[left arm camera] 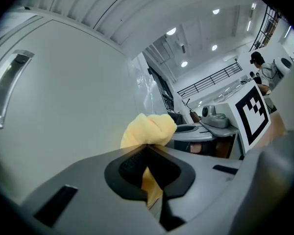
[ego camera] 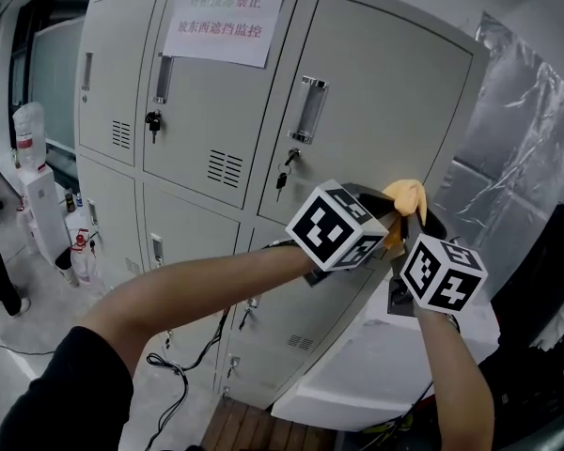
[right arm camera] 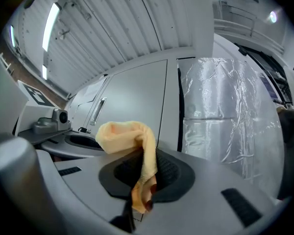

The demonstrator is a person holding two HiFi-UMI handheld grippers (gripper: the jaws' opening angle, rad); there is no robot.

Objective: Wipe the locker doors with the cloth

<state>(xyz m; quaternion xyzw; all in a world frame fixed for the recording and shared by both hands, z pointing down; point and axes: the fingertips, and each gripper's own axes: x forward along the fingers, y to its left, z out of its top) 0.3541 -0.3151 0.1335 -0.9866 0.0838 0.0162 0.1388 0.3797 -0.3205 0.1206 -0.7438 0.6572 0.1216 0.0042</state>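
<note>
Here left claw [left arm camera: 147,151] and right claw [right arm camera: 143,173] both pinch the bunched yellow cloth [ego camera: 407,195]

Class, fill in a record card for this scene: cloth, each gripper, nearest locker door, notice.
Cloth: yellow, bunched, held by both grippers
Left gripper: shut on cloth
Right gripper: shut on cloth
Nearest locker door: upper right, grey, closed, key in lock; contact with cloth unclear
Notice: white paper with red print, on upper middle door
</note>
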